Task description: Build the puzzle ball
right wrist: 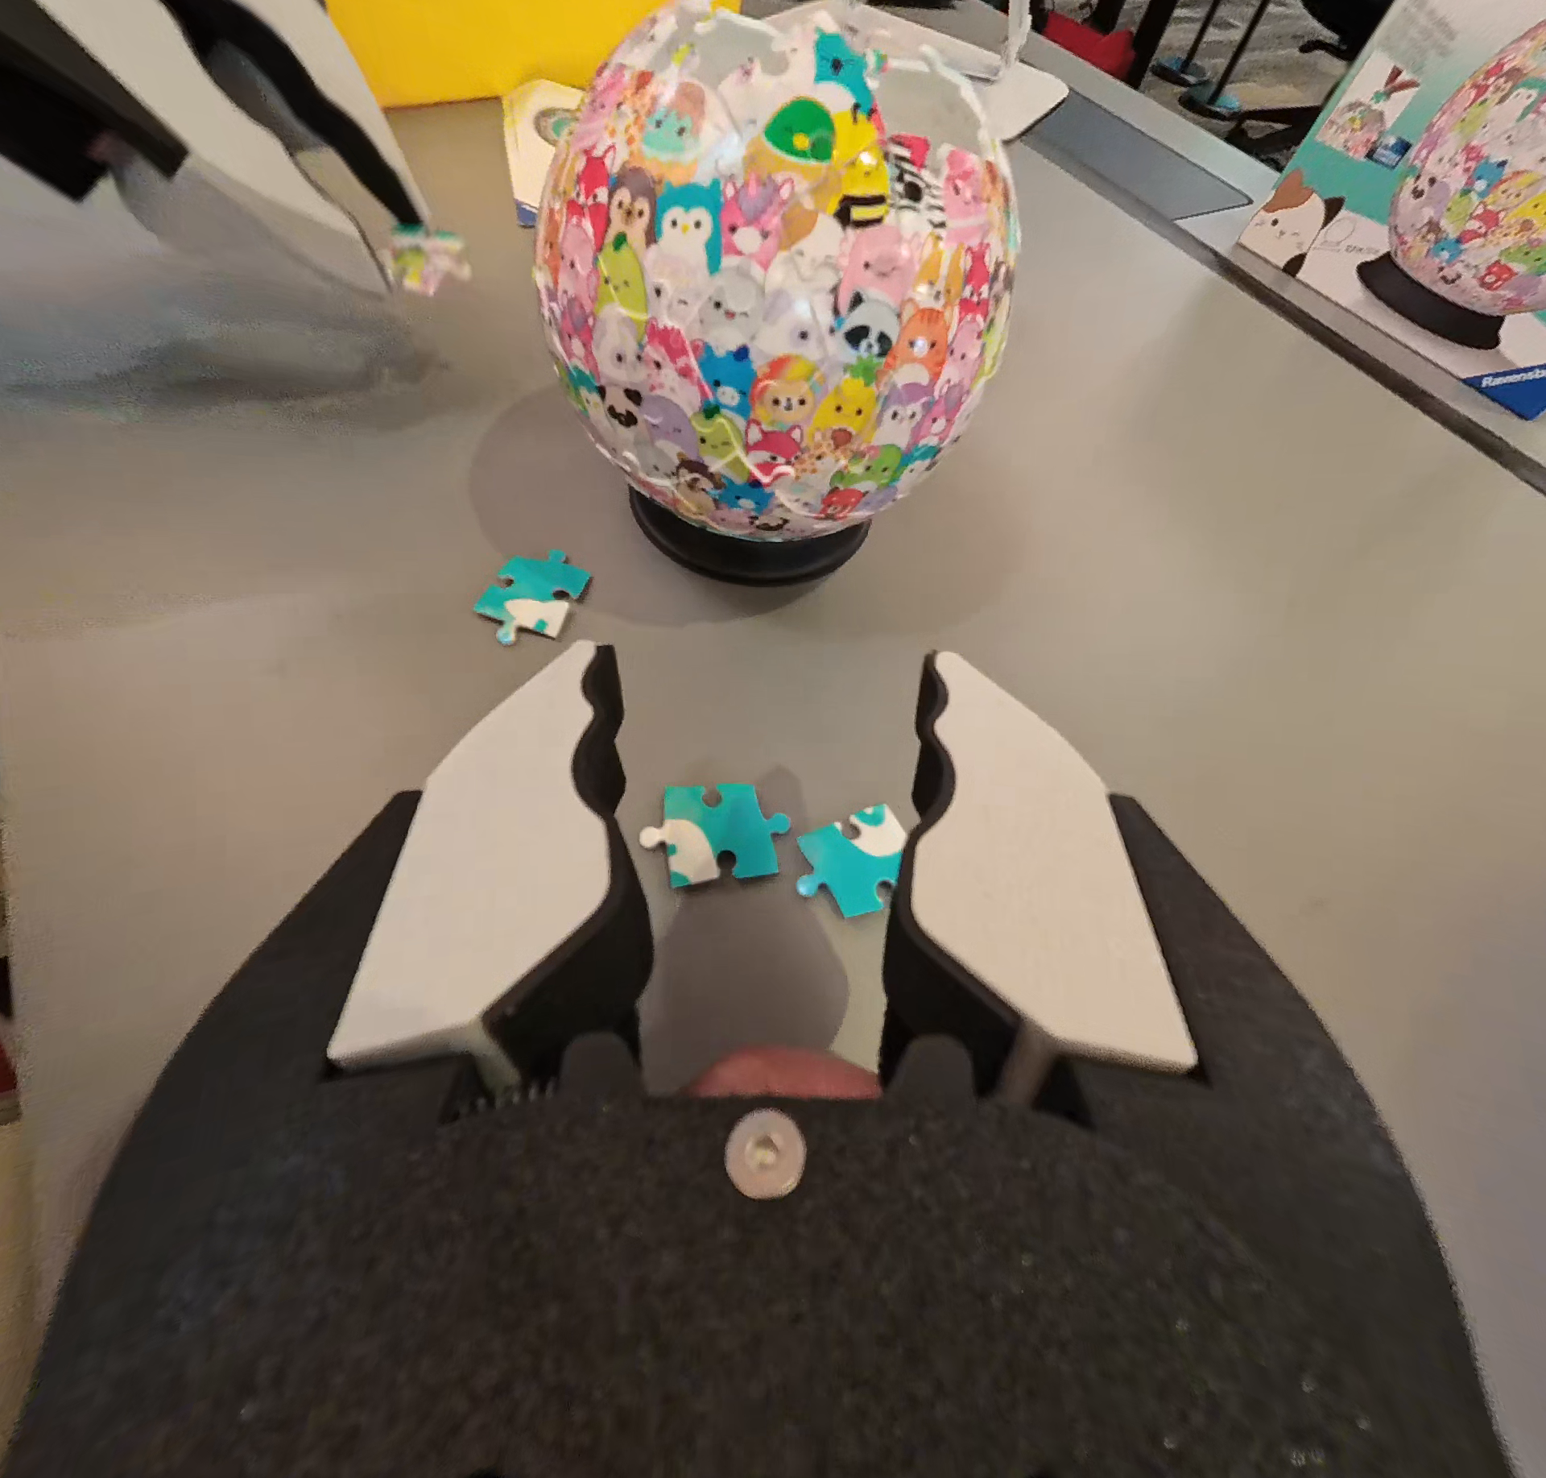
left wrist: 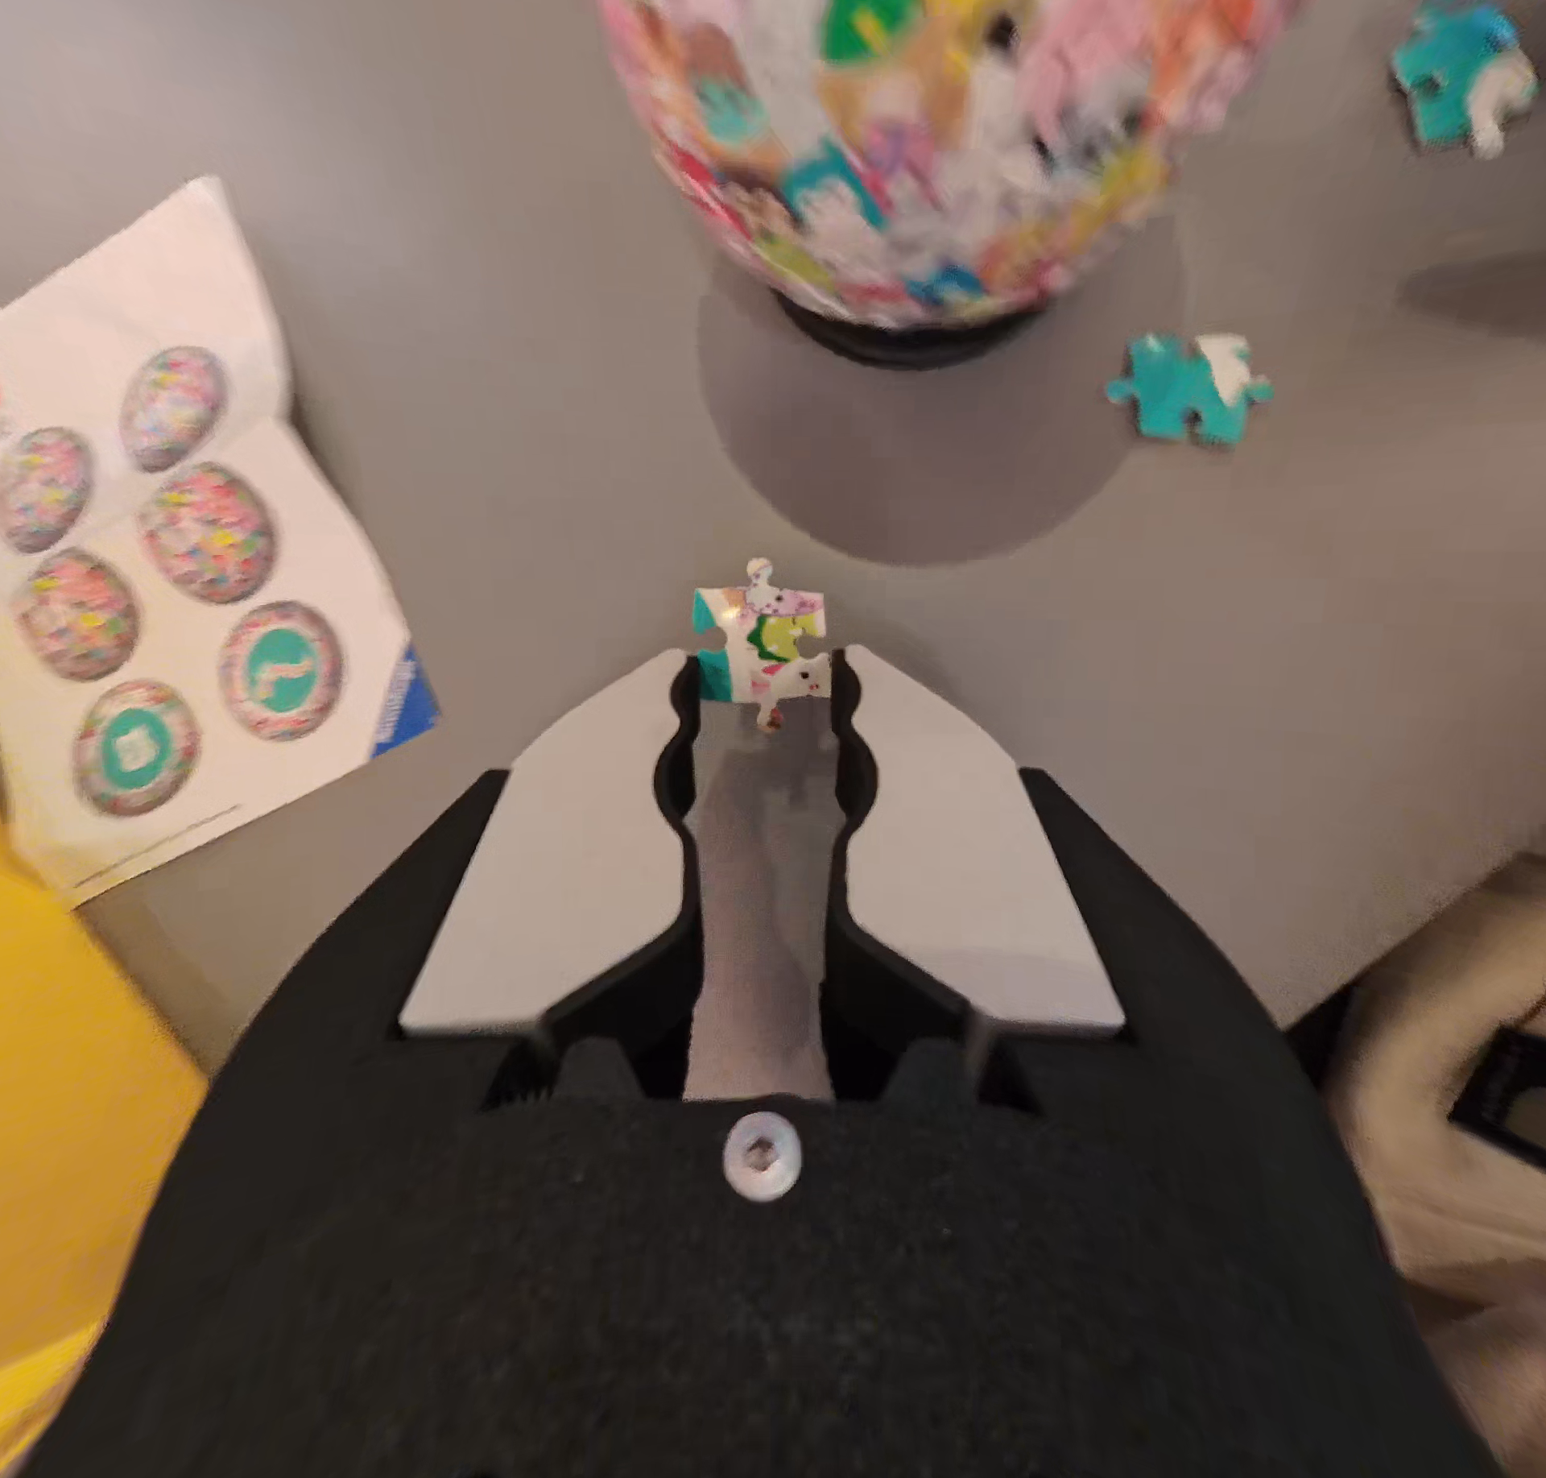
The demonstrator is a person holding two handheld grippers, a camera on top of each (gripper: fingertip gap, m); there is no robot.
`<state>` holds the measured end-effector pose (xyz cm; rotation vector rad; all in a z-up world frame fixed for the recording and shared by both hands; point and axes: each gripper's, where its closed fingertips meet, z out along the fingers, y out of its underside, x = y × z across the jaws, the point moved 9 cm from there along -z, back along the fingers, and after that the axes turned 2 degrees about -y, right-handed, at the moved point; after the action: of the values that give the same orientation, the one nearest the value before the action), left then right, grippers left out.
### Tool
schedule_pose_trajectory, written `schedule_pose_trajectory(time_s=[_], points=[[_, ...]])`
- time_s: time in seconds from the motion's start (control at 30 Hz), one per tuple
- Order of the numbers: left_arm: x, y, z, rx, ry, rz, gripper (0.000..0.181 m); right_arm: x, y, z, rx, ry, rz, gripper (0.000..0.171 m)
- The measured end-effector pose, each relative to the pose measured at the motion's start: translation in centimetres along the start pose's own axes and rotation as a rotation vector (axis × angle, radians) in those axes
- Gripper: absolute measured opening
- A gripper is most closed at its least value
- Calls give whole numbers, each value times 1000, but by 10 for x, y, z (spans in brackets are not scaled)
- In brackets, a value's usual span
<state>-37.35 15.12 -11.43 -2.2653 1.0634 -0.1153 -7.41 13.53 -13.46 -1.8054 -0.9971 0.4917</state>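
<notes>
**Holding one piece aloft, three teal ones left on the table**

Pinching a multicoloured puzzle piece (left wrist: 763,651) between its fingertips, the left gripper (left wrist: 763,668) hangs above the grey table (left wrist: 502,266); the piece stands upright in the jaws and sticks out past the tips toward 12 o'clock; in the right wrist view that same gripper (right wrist: 418,254) shows at 10 o'clock, blurred, with the piece (right wrist: 428,259) at its tip, just left of the ball and not touching it.

At 9 o'clock in the left wrist view lies a white instruction sheet (left wrist: 192,534) printed with egg-shaped pictures; beside it, at 8 o'clock, a yellow box (left wrist: 75,1103).

The puzzle ball (right wrist: 774,283) stands on a black ring stand (right wrist: 749,547) at the table's middle, at 12 o'clock from both grippers; its top is open and jagged, the shell unfinished there; a teal piece (right wrist: 533,593) lies just beside the stand at its 8 o'clock.

The right gripper (right wrist: 765,668) is spread wide, holding nothing, low over the table; between its fingers lie two more teal pieces, one (right wrist: 715,844) near the middle and another (right wrist: 849,860) partly hidden by the right finger (right wrist: 1029,852); the ball is well ahead of its tips.

At 2 o'clock in the right wrist view the puzzle's box (right wrist: 1422,208) stands at the table's far edge.
</notes>
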Motion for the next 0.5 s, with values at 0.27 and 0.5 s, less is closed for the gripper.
schedule_pose_trajectory(time_s=[0.27, 0.5], points=[[-1, -116, -39, 151, 20, -83, 29, 18, 6, -5, -28, 68, -2, 67], [-5, -163, -19, 88, 54, 58, 29, 35, 5, -9, 21, 59, 65, 67]])
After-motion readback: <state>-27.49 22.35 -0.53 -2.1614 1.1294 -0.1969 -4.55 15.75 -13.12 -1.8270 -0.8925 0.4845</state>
